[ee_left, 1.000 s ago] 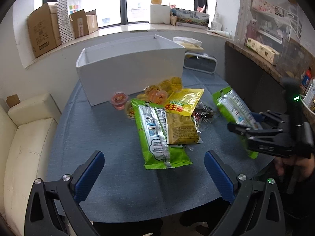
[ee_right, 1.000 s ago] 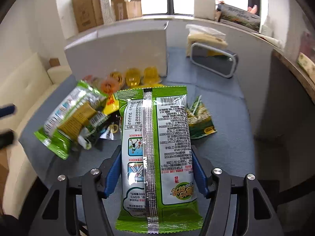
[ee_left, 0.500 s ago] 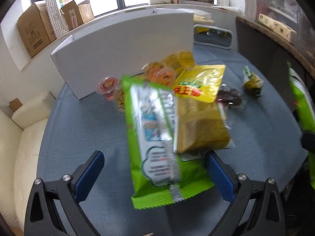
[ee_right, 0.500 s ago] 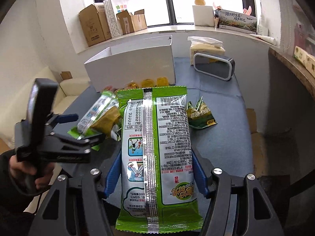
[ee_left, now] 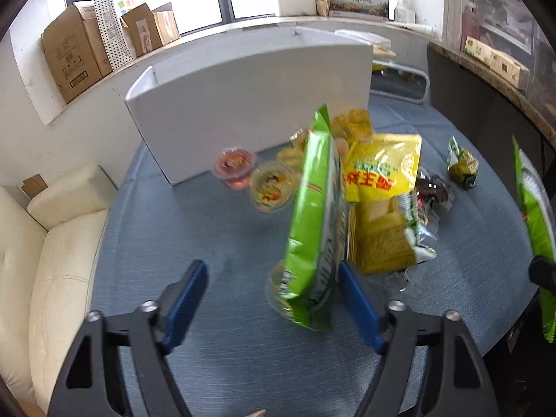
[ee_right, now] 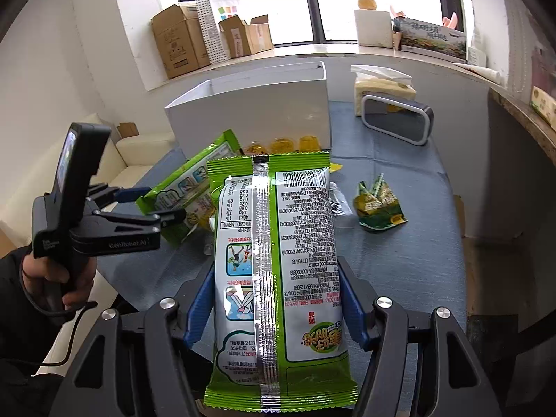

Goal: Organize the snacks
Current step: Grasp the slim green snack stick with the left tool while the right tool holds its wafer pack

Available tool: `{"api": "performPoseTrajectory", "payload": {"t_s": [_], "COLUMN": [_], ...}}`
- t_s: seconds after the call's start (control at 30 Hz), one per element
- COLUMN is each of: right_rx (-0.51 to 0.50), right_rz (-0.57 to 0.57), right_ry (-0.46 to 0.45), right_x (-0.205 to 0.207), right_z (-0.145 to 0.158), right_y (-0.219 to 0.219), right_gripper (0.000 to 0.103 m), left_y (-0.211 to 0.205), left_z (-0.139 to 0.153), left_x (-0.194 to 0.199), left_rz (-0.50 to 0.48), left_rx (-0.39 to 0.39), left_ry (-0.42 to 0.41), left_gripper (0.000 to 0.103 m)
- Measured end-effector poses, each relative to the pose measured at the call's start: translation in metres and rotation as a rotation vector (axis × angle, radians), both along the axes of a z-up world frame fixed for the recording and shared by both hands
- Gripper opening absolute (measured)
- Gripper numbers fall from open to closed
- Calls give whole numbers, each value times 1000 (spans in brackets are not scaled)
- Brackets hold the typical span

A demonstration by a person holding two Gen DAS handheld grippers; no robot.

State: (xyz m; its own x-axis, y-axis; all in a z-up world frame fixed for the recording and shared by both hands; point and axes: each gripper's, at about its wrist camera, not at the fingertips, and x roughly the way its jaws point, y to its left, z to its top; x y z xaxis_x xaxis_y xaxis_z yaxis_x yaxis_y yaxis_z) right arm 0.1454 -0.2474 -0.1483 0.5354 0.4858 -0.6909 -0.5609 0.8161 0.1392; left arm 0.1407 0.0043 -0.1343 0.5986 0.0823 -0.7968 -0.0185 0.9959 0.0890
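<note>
My right gripper (ee_right: pixel 278 305) is shut on a long green and white snack bag (ee_right: pixel 278 271), held flat above the table's near edge; the bag's edge shows in the left wrist view (ee_left: pixel 531 208). My left gripper (ee_left: pixel 271 299) is open; a second green bag (ee_left: pixel 312 215) stands tipped on its edge against the right finger (ee_left: pixel 358 305), the left finger (ee_left: pixel 184 299) apart from it. This gripper and bag show in the right wrist view (ee_right: pixel 139 208). A white box (ee_left: pixel 250 104) stands behind the snack pile: yellow bags (ee_left: pixel 382 170), jelly cups (ee_left: pixel 236 166).
A small green packet (ee_right: pixel 378 205) lies alone on the blue table (ee_right: pixel 417 260). A grey speaker (ee_right: pixel 396 118) and tissue pack (ee_right: pixel 382 83) stand at the back right. A cream sofa (ee_left: pixel 52 260) lies left of the table. Cardboard boxes (ee_left: pixel 76 52) line the windowsill.
My left gripper has narrowed and the green bag between its fingers has tipped up from flat onto its edge against the right finger. My right gripper has kept hold of its bag.
</note>
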Motion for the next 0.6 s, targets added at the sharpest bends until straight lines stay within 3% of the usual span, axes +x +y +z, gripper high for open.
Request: {"api": "performPoseTrajectory", "payload": {"t_s": [0.07, 0.27, 0.33, 0.4, 0.43, 0.47, 0.6], "right_rx": [0, 6, 8, 8, 8, 10, 11], "right_rz": [6, 7, 2, -6, -9, -12, -22], "right_ry": [0, 5, 9, 12, 14, 15, 20], "right_x": [1, 0, 0, 0, 1, 2, 3], "right_z": [0, -2, -3, -3, -3, -3, -4], "right_y": [3, 6, 5, 3, 2, 1, -2], "right_gripper": [69, 69, 69, 69, 69, 69, 69], "left_y": [2, -5, -7, -9, -9, -9, -17], "left_z": [3, 4, 1, -4, -6, -8, -6], "left_x": [4, 37, 47, 52, 53, 52, 45], "left_rz": [-26, -45, -39, -35, -34, -39, -55], "left_rx": [-12, -38, -50, -75, -107, -127, -99], "left_ry": [-6, 28, 41, 67, 79, 85, 58], "left_gripper": [100, 99, 88, 45, 36, 28, 20]}}
